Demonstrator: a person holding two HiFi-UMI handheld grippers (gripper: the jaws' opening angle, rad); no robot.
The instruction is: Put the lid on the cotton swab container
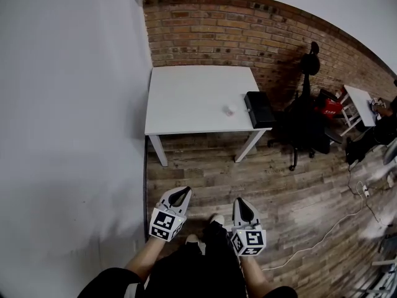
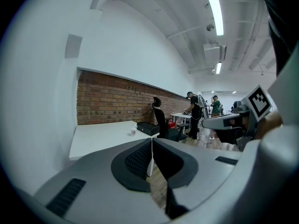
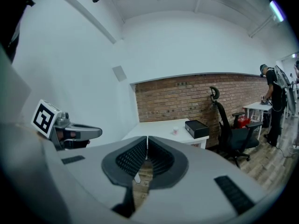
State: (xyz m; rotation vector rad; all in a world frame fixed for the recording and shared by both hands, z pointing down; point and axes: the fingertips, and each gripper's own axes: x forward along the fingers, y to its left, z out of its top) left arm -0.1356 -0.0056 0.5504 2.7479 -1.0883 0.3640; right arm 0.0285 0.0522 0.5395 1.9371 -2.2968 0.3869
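Note:
The cotton swab container [image 1: 229,110] is a small pale pot standing near the right edge of a white table [image 1: 192,98], far ahead of me. It also shows as a tiny pot [image 2: 133,132] in the left gripper view and as a small pot [image 3: 175,131] in the right gripper view. It is too small for a lid to be made out. My left gripper [image 1: 180,195] and right gripper [image 1: 242,206] are held side by side above the wooden floor, well short of the table. Both are shut, jaws touching, with nothing between them [image 2: 152,143] [image 3: 147,140].
A black box [image 1: 258,108] lies at the table's right edge beside the pot. A black office chair [image 1: 304,126] stands to the right, a second white table [image 1: 360,103] beyond it. A brick wall [image 1: 248,30] backs the table, a white wall [image 1: 68,135] runs along the left. Cables [image 1: 335,222] trail over the floor. People [image 2: 194,108] stand far off.

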